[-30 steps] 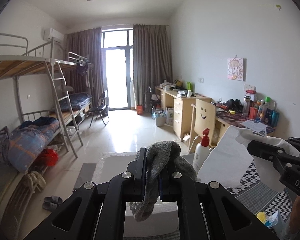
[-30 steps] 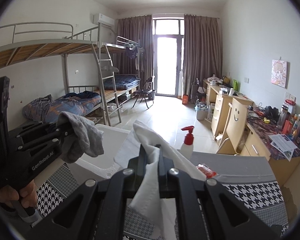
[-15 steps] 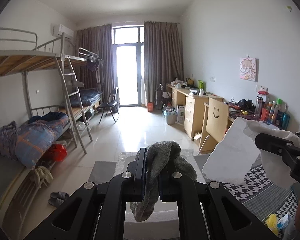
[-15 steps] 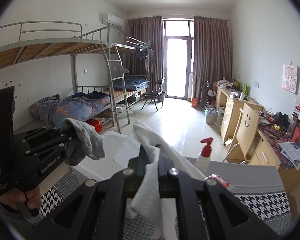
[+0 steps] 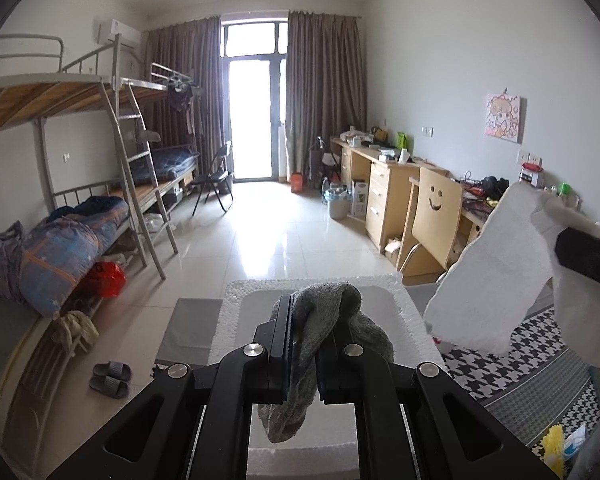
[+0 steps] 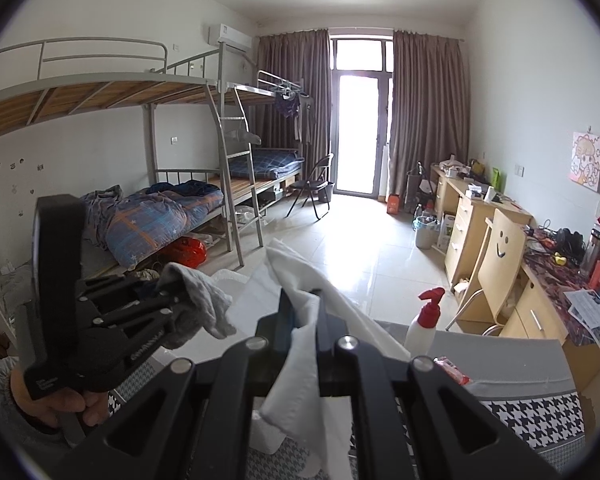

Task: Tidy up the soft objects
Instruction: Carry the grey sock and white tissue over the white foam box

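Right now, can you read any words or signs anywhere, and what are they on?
"GenRobot": white letters on the side of the left claw; the ending is unclear.
A smiley face, no letters: drawn on the wooden chair back.
Too small or blurred to read: the label on the left claw's handle, the poster, the papers on the desk.

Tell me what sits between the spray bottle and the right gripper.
Only the white cloth clamped in the right gripper spreads toward the spray bottle; nothing else, per the right wrist view.

Gray sock (image 5: 324,332), white cloth (image 6: 300,356), both dangling
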Motion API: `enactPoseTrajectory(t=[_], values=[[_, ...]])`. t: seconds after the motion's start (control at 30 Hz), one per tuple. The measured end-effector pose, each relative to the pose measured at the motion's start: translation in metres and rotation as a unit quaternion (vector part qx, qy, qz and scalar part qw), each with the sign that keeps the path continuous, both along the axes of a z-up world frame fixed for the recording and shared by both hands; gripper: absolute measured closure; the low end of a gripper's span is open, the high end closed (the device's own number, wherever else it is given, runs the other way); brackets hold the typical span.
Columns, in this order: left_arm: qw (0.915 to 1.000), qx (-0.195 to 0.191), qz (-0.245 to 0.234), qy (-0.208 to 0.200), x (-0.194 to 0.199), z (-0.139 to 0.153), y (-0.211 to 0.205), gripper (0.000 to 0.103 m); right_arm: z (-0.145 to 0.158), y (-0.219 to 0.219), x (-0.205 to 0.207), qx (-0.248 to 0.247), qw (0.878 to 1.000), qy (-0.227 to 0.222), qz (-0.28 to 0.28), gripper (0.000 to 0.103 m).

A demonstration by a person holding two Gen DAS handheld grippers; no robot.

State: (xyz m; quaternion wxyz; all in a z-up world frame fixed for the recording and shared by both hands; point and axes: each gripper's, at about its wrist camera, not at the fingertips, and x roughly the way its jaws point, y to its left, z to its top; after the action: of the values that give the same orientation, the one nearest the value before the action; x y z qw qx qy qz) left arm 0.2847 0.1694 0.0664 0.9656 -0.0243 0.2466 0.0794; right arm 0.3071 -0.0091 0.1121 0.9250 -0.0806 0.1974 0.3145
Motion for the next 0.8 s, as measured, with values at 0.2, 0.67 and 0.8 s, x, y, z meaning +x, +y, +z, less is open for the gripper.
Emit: enactPoseTrajectory(t=[0.2,0.67,0.8], values=[[0.9998,-0.003,0.001,0.020,0.007,-0.010,0.005,0.034,0.001,0.000,0.005,-0.003,1.000,0.000,-0.006,0.094],[0.9987,0.030,0.038,0.018,-0.002,-0.004,0.006,0.001,0.000,0.004,0.010,-0.007,1.000,0.010,0.001,0.093],[0.9990,0.036,0.021,0.015,-0.007,-0.007,0.004,0.001,0.000,0.005,0.009,-0.007,1.000,0.009,0.006,0.093]])
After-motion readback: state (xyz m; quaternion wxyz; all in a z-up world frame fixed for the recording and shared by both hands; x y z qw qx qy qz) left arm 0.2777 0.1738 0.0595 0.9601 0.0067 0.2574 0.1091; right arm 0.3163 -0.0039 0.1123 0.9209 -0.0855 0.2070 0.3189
